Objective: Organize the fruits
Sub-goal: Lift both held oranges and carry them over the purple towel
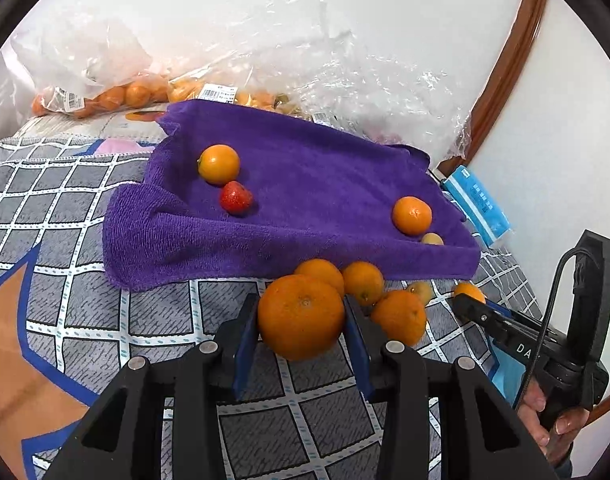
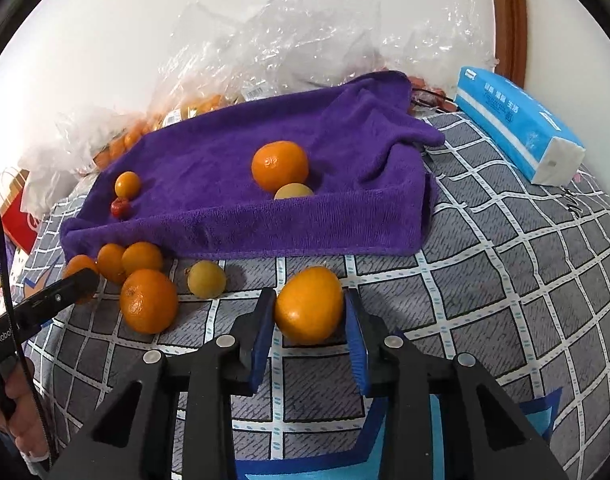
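The left gripper (image 1: 303, 316) is clamping a big orange (image 1: 301, 317) at lower centre of its view, pads pressing both sides. The right gripper (image 2: 310, 308) is bracketing a smaller orange (image 2: 309, 304); the left pad is touching, the right pad showing a sliver of gap, so I cannot tell whether it is gripping. More loose fruit (image 2: 149, 300) is lying just in front of the purple towel (image 1: 305, 184), which is already holding a few fruits (image 1: 219, 164) in mid-frame. To do this well, each orange should be squeezed across its widest part, lifted clear of the towel's raised front edge, and set down gently so nothing is rolling.
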Demonstrator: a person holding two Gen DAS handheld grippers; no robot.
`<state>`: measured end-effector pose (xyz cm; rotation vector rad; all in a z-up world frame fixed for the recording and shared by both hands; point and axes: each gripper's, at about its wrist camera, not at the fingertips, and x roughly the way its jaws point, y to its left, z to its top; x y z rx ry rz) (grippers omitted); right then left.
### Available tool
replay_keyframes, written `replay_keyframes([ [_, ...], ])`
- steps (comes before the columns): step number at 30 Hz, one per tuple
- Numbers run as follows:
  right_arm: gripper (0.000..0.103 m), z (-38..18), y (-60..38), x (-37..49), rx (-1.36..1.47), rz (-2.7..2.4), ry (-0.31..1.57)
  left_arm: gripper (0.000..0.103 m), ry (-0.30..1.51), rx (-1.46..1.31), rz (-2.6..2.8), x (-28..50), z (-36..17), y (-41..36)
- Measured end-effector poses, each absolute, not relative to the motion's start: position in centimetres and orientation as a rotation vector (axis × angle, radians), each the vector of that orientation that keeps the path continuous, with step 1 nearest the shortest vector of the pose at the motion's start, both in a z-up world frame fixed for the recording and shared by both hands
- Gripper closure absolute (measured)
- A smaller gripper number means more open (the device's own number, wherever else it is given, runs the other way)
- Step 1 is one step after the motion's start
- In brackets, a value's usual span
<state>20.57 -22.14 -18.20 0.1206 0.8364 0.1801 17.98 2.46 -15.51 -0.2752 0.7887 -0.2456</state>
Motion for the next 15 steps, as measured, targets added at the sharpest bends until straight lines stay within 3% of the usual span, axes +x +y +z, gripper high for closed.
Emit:
replay_keyframes([
  [15, 0.069, -16.5, -22.7, 18.7, 0.137, 0.191, 0.711, 0.065, 0.699, -0.285, -0.249, 16.7, -14.2, 2.7],
])
